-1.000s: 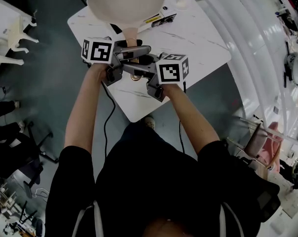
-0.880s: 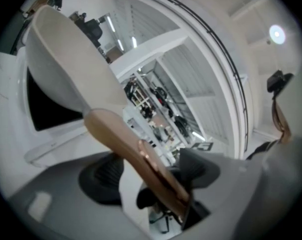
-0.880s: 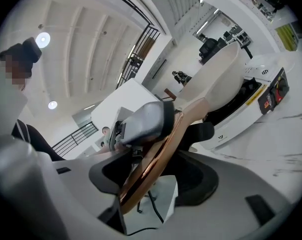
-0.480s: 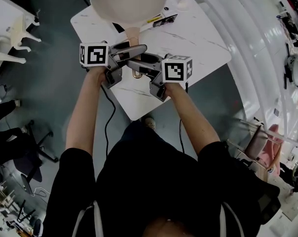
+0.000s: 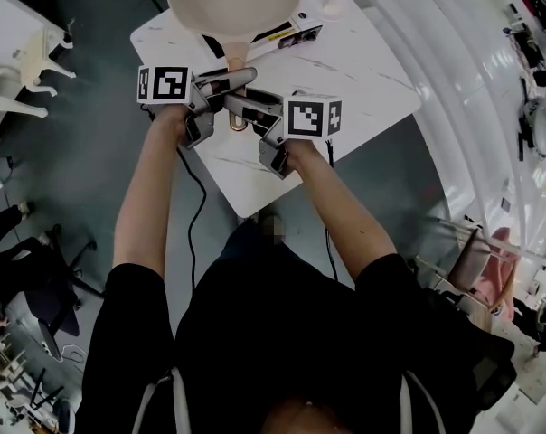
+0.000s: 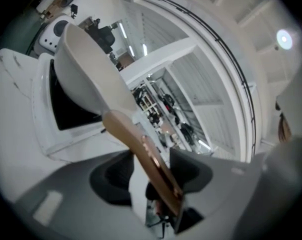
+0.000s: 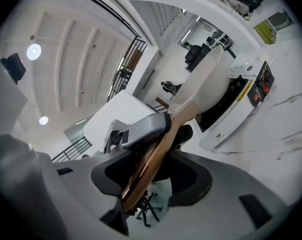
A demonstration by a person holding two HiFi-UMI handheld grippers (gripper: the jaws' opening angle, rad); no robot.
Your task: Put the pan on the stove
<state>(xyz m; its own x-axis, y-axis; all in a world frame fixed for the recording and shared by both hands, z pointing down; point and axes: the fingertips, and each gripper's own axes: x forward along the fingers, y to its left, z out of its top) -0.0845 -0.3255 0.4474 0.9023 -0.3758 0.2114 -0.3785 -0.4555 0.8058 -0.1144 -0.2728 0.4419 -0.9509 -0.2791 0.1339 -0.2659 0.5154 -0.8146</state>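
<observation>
Head view: my left gripper (image 5: 232, 81) comes in from the left and my right gripper (image 5: 253, 107) from the right. Both meet at the handle (image 5: 239, 60) of the pan (image 5: 235, 3), over a white marble-look table (image 5: 363, 70). The pan is cream, matte, round and deep. It covers most of the stove (image 5: 296, 34); only the control end sticks out on the right. Jaw gaps don't read from up here.

Left gripper view: the handle is a flat glossy strip, coppery brown, with a cream neck running into the bowl. It passes between my jaws and lies against one, with a pale sliver of gap at the other. These jaws have just been closing in on it. Not clamped, as far as I can see.

Right gripper view: same handle between the jaws, leaning on one, with floor visible through the gap at the other. These jaws have just narrowed too and sit loose around it. Only this view shows a grey finger of the left gripper lying on the handle, plus the stove's black glass (image 7: 231, 101), white casing and red button (image 7: 257, 95). The bowl sits over the glass; can't tell whether its bottom touches.
</observation>
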